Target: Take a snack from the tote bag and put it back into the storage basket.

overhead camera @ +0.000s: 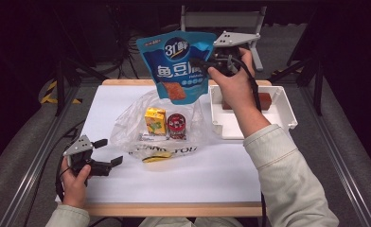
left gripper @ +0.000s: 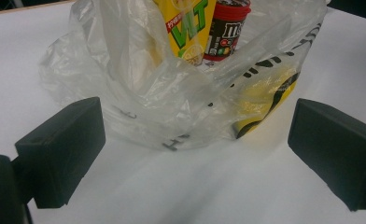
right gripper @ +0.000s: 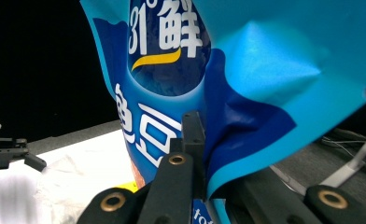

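The right gripper (overhead camera: 196, 65) is clamped on the edge of a blue foil snack pouch (overhead camera: 176, 64), holding it high above the crumpled clear plastic bag (overhead camera: 131, 118), seemingly to clear the white tray (overhead camera: 287, 111), while the left gripper (overhead camera: 109, 151) rests open beside the bag.

Plastic bag (overhead camera: 141, 127) mid-table (overhead camera: 221, 175) with juice carton (overhead camera: 155, 120) left of round tub (overhead camera: 176, 125) inside, snack pouch (overhead camera: 176, 66) held above its far side, tray (overhead camera: 287, 116) to the right holding a block (overhead camera: 265, 100), left gripper (overhead camera: 109, 151) just left of the bag.
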### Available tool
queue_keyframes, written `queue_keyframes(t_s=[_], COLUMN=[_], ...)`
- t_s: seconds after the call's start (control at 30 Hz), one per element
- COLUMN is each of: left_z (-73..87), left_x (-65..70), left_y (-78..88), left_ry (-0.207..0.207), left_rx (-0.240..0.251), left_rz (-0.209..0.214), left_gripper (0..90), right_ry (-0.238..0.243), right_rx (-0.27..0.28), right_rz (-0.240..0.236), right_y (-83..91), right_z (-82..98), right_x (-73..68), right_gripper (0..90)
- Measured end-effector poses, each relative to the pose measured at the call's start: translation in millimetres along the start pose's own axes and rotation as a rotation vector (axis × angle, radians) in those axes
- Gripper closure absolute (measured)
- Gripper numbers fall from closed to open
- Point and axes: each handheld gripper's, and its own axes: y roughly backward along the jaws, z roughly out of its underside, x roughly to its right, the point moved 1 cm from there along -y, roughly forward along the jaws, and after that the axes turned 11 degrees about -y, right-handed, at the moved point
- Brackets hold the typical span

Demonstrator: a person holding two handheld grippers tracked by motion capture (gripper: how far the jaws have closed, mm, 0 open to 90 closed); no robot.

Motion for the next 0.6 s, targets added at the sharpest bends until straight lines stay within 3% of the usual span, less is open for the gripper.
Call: queue_keyframes(t_s=[0.6], left_z=[-0.6], left_x=[-0.4], left_y=[-2.5], left_ry=[-0.012], left_rx=[-0.014], left_rz=[0.0], left_gripper=[4.4], right_ry=[-0.045], right_rx=[0.021], right_rz=[0.103], right_y=[50.5], right_z=[4.4], right_x=[33.5], right_gripper=[90.0])
